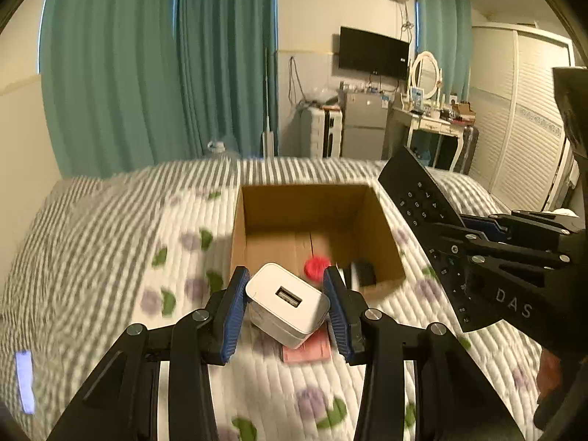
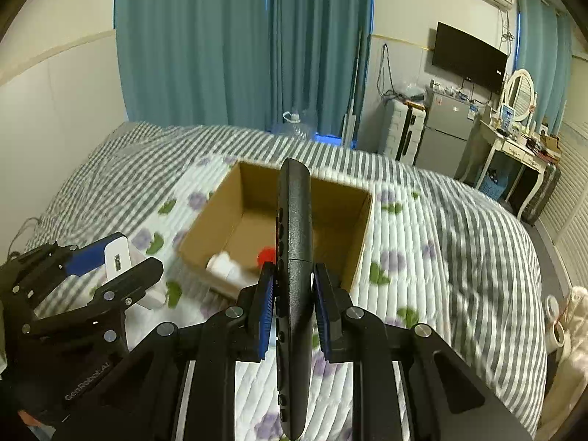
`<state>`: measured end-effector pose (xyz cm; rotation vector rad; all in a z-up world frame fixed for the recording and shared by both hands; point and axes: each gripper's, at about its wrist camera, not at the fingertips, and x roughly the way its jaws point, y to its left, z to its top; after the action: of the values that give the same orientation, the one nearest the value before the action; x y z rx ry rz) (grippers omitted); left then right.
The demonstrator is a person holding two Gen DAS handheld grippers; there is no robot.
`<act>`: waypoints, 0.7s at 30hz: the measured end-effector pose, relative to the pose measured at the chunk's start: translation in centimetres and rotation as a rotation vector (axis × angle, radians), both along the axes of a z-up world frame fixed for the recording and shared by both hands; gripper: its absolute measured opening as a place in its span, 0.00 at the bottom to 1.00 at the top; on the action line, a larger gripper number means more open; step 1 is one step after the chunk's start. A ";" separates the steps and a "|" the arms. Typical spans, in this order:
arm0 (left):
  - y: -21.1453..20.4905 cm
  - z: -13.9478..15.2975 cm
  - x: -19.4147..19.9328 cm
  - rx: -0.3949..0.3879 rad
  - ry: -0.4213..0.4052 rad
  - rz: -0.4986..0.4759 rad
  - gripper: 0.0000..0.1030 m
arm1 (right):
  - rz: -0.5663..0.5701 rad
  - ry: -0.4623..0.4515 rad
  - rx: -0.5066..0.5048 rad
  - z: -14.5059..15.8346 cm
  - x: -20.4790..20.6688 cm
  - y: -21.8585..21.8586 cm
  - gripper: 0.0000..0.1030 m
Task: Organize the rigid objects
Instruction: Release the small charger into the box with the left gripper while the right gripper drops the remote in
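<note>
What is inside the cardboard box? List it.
Inside the cardboard box: a red round object, a dark object and a white item. The white charger and black remote cover part of the floor.

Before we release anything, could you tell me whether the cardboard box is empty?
No, the cardboard box already holds a red object and a dark item.

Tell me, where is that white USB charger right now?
The white USB charger is held in the left gripper, just short of the near wall of the open cardboard box on the bed.
</note>
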<state>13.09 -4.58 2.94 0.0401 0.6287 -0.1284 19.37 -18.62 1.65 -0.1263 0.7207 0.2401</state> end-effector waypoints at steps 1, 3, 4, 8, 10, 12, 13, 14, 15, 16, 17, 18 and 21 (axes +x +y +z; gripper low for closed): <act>-0.1 0.4 0.7 -0.001 -0.012 0.001 0.41 | -0.001 0.001 0.003 0.2 0.9 -0.2 0.19; -0.2 0.9 2.4 0.000 -0.019 -0.001 0.41 | -0.004 -0.003 0.011 0.5 2.7 -0.4 0.19; -0.3 1.0 3.3 0.003 -0.020 0.001 0.41 | -0.004 -0.002 0.011 0.6 3.4 -0.5 0.19; -1.1 0.7 7.5 0.028 -0.022 -0.001 0.41 | 0.002 -0.006 0.015 0.4 6.8 -0.9 0.19; -1.5 0.2 9.6 0.037 -0.021 -0.005 0.41 | 0.011 0.005 0.015 -0.2 8.6 -0.9 0.19; -1.9 -0.5 11.4 0.041 -0.013 -0.014 0.41 | 0.022 0.023 0.018 -0.9 10.1 -0.9 0.19; -2.0 -0.9 12.0 0.047 -0.010 -0.017 0.41 | 0.030 0.033 0.022 -1.4 10.8 -0.8 0.19; -2.2 -1.5 12.8 0.056 -0.007 -0.020 0.41 | 0.033 0.040 0.022 -2.0 11.4 -0.8 0.19; -2.4 -2.3 13.7 0.064 0.003 -0.021 0.41 | 0.037 0.049 0.020 -2.5 11.9 -0.8 0.19; -2.4 -2.9 14.1 0.068 0.013 -0.022 0.41 | 0.042 0.060 0.023 -3.2 12.4 -0.8 0.19; -2.4 -3.7 14.7 0.069 0.031 -0.026 0.41 | 0.048 0.071 0.028 -3.8 12.7 -0.8 0.19; -2.4 -4.4 15.1 0.063 0.052 -0.031 0.41 | 0.056 0.082 0.030 -4.4 13.1 -0.7 0.19; -2.0 -6.1 16.3 0.034 0.123 -0.026 0.45 | 0.073 0.100 0.018 -6.1 14.1 -0.7 0.19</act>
<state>29.39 -6.60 -3.16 0.0731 0.7531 -0.1459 33.43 -19.36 -4.41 -0.1242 0.8139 0.3247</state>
